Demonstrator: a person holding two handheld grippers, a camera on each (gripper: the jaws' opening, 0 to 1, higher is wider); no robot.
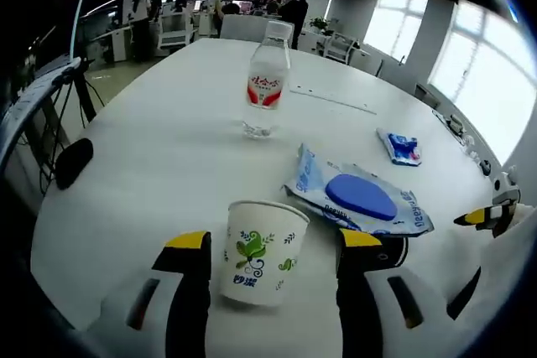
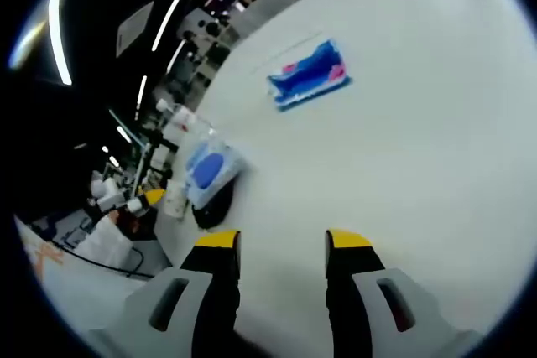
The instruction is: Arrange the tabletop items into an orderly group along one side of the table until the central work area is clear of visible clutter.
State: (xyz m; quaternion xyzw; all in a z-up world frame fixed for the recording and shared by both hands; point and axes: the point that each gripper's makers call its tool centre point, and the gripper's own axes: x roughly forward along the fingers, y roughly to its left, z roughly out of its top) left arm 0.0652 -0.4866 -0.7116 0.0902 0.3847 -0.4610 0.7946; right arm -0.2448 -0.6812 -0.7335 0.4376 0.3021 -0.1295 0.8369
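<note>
Your left gripper (image 1: pixel 273 249) straddles the paper cup (image 1: pixel 262 251), jaws spread and ready to grip; behind it stands the water bottle (image 1: pixel 267 80). Your right gripper (image 2: pixel 281 245) hovers unclosed, holding nothing.

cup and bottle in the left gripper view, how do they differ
The cup is opaque white paper with a green leaf print; the bottle is clear plastic with a red and white label. The cup is short, wide and open-topped; the bottle is tall, slim and capped. The cup stands between the left gripper's jaws; the bottle stands farther off, apart from it. Both are upright on the white table.
</note>
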